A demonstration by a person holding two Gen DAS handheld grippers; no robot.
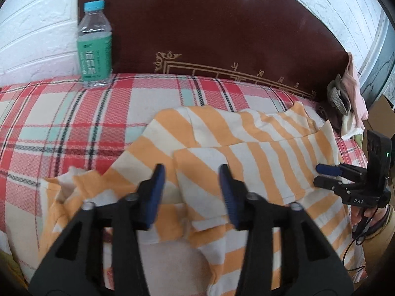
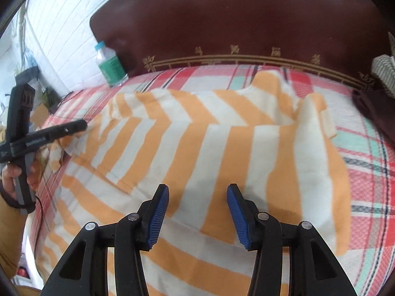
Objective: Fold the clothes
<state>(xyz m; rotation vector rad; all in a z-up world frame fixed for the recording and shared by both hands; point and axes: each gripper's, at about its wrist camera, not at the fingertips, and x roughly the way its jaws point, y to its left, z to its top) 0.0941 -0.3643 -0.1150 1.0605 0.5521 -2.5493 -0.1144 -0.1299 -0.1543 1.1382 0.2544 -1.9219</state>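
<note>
striped shirt (image 2: 197, 148) on the bed (image 1: 61, 123), long axis left to right. left gripper (image 1: 191, 190) spread over the folded sleeve; right gripper (image 2: 197, 207) spread above the body, nearer.

Water bottle (image 1: 94, 46) upright on plaid blanket (image 1: 61, 113), against headboard (image 1: 209, 29).

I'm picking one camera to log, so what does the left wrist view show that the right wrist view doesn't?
Only the left wrist view shows the pile of clothes at the headboard's far right, a cardboard box beyond it, and the right hand-held gripper from the side over the shirt's edge.

Only the right wrist view shows the left hand-held gripper from the side, at the shirt's left edge, and a plant by the wall.

Both show the striped shirt on the plaid blanket, the bottle and the headboard.
</note>
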